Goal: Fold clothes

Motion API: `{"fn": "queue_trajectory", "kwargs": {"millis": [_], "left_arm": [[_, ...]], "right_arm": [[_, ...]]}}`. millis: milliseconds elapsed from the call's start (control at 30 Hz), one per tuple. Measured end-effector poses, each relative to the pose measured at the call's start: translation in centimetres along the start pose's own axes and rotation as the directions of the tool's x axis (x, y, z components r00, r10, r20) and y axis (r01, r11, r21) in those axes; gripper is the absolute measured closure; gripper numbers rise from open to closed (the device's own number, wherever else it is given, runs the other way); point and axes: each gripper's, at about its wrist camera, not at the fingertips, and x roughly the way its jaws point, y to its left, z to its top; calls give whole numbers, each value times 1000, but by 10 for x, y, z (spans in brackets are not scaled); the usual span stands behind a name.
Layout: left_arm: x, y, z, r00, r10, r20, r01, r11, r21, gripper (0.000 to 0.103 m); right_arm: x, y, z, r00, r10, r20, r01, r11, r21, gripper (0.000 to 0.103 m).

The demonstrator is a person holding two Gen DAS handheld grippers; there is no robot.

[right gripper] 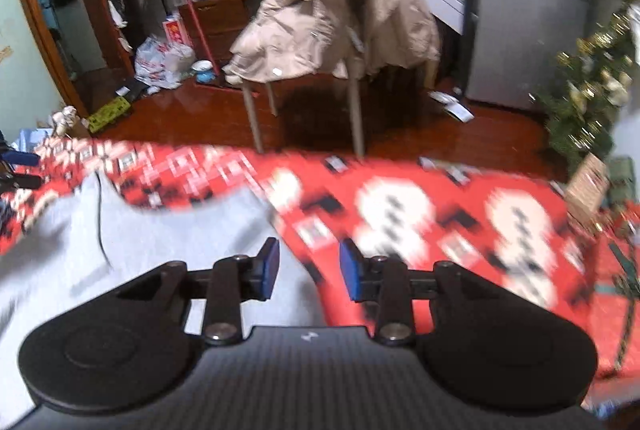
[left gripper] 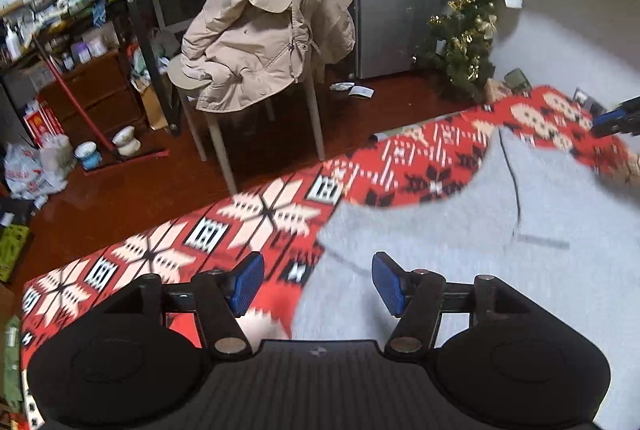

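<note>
Below both parted grippers lies the grey garment [left gripper: 460,230].

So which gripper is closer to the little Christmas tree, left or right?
Right. The right gripper is over the grey garment's edge on the tree's side; the left gripper is at the garment's opposite edge, farther away.

A sweater [left gripper: 460,230] is spread on a patterned blanket [left gripper: 248,218]; behind it, a coat-draped chair [left gripper: 260,30] is placed.
</note>
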Motion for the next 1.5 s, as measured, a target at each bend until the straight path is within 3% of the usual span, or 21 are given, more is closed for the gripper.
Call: {"fn": "queue_trajectory", "kwargs": {"millis": [133,300,433,500,567,700,833,933,1000,1067,1167,1300,1500], "left_arm": [[-6,-23,-2,999,-42,18,41,998,43,44],[3,-73,27,989,-139,55,129,980,150,44],[23,-128,61,969,-240,65,214,939,270,48],[39,-157,78,954,-294,54,261,909,325,59],[58,-182,97,944,-328,36,296,891,345,68],[95,-220,123,931,-365,11,335,865,373,71],[128,-255,132,941,-337,-24,306,822,480,74],[147,-267,135,948,-316,-40,290,807,515,74],[153,-270,133,943,-327,-54,307,803,511,74],[155,-273,129,936,-344,-75,330,782,528,74],[153,-275,119,938,-332,-95,324,752,575,74],[151,-273,113,944,-309,-113,314,745,589,74],[146,-278,107,950,-293,-112,290,682,672,77]], "right_arm": [[-29,-27,-50,997,-54,-47,55,998,19,68],[-55,-47,-96,994,-85,-70,89,995,52,69],[-64,-52,-115,995,-85,-57,88,994,62,70],[-66,-53,-122,996,-71,-49,75,995,68,75],[-67,-53,-126,997,-65,-42,67,996,65,83],[-64,-54,-127,999,-40,-17,41,997,68,83],[-66,-60,-130,1000,-10,9,9,996,93,83],[-69,-62,-133,1000,0,29,-2,997,80,83],[-70,-64,-135,999,13,39,-16,996,86,83],[-70,-67,-137,999,22,46,-26,995,101,83],[-71,-69,-137,998,26,59,-32,994,106,83],[-71,-69,-137,997,31,75,-39,994,102,82],[-67,-61,-137,998,15,65,-20,997,72,82]]}}
